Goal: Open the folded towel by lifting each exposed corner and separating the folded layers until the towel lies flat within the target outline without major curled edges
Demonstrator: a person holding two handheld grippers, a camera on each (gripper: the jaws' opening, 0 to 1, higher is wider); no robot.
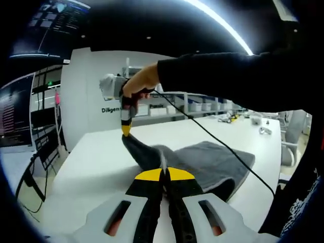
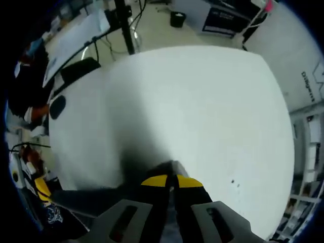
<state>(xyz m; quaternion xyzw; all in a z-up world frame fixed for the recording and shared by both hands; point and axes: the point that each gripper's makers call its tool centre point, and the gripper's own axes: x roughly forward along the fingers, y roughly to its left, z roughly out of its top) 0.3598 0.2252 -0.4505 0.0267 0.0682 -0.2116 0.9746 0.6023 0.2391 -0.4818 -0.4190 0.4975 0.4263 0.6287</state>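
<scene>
Towel (image 1: 212,162), grey and still partly folded, lies on the white bench (image 1: 96,157), spreading to the right in the left gripper view, with one corner drawn up off the surface into a dark peak at the left. That peak is pinched by the right tongs (image 1: 125,130), which come down from above in a person's hand (image 1: 139,83) with a black sleeve (image 1: 228,76) behind it; a black cable (image 1: 223,144) trails from that tool across the towel toward the near right. The left tongs (image 1: 163,174) sit at the near edge of the towel, their yellow-tipped jaws closed together with a fold of grey cloth caught between them. In the right gripper view, the right tongs (image 2: 171,181) look down on the bench (image 2: 192,101) from above, jaws pressed together on a grey corner of the towel (image 2: 169,166) that pokes out just past the tips, with more dark cloth hanging below to the left. Far off in the left gripper view stand shelves (image 1: 202,104) along a white wall.
</scene>
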